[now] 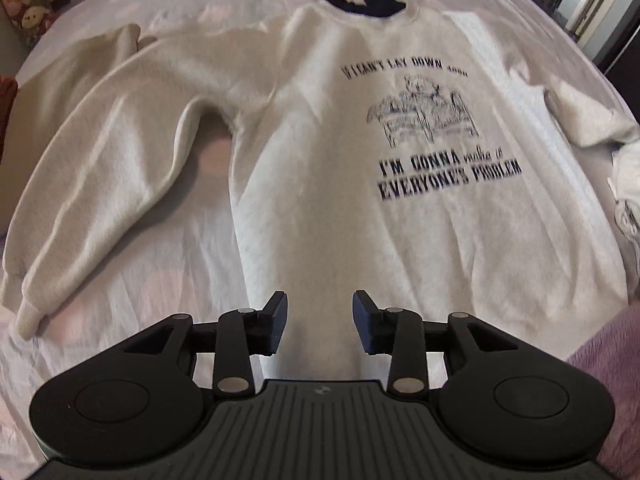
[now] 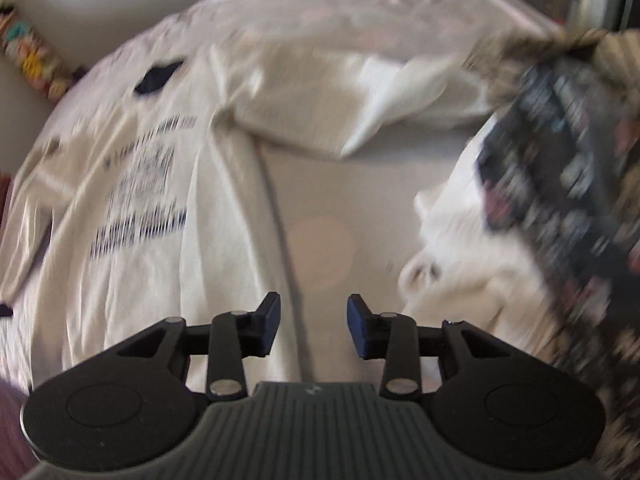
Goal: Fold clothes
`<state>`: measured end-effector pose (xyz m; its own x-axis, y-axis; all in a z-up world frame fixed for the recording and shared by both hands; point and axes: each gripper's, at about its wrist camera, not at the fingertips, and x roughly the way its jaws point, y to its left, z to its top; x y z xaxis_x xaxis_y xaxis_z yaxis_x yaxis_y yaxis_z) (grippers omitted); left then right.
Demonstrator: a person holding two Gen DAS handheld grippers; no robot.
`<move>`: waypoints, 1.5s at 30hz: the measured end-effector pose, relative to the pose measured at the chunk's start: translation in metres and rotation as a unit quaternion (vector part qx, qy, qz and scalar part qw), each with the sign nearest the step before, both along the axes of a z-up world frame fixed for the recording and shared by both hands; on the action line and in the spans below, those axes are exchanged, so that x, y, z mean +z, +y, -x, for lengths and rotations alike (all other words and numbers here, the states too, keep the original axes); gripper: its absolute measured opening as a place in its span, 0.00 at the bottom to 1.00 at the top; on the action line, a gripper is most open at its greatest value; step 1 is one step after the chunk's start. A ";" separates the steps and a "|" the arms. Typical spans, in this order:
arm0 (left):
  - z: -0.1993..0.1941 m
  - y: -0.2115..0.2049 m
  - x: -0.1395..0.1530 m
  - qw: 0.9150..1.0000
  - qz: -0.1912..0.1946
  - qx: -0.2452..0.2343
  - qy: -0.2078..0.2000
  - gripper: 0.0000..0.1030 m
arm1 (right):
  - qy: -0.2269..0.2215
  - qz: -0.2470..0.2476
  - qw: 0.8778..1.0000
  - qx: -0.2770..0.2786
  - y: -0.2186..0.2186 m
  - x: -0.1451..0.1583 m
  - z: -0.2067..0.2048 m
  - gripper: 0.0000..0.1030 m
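Sweatshirt [image 1: 360,160], cream with dark print, lies face up across the white sheet [image 1: 140,280], filling the middle of our left view. Our left gripper [image 1: 319,322] hovers over its hem, jaws apart, holding nothing. Our right gripper [image 2: 313,326], likewise spread and unladen, hangs beside its edge, near a blurred patterned garment [image 2: 560,168] at right.
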<state>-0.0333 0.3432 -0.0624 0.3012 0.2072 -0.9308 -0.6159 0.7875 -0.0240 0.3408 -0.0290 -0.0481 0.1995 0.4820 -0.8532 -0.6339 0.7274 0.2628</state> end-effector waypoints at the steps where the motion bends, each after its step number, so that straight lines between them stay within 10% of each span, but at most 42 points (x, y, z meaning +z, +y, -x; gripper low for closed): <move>1: -0.010 0.004 0.000 1.000 -0.009 0.005 -0.010 0.35 | -0.006 -0.008 1.000 -0.019 0.003 0.005 -0.008 0.40; 10: -0.067 0.040 -0.037 0.996 -0.060 0.022 -0.060 0.35 | -0.054 -0.027 0.986 -0.154 0.039 0.029 -0.079 0.58; 22: -0.062 0.082 -0.080 0.998 -0.045 0.032 -0.031 0.35 | -0.124 0.143 0.956 -0.223 0.129 -0.027 -0.161 0.58; 24: -0.062 0.086 -0.080 0.998 -0.044 0.035 -0.034 0.35 | -0.117 0.165 0.952 -0.231 0.130 -0.037 -0.169 0.53; 28: -0.064 0.086 -0.081 0.998 -0.047 0.028 -0.035 0.35 | -0.110 0.196 0.946 -0.233 0.130 -0.045 -0.180 0.07; 36: -0.065 0.084 -0.076 0.998 -0.051 0.024 -0.041 0.35 | -0.218 0.187 0.927 -0.239 0.139 0.034 -0.191 0.04; 45: -0.058 0.087 -0.068 0.996 -0.049 0.036 -0.061 0.35 | -0.306 0.067 0.919 -0.238 0.150 0.127 -0.165 0.04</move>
<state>0.0244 0.4307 -0.1304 0.3929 0.3208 -0.8618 -0.6674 0.7442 -0.0273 0.5053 0.1213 0.0785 0.8229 0.1148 -0.5565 -0.2353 0.9603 -0.1498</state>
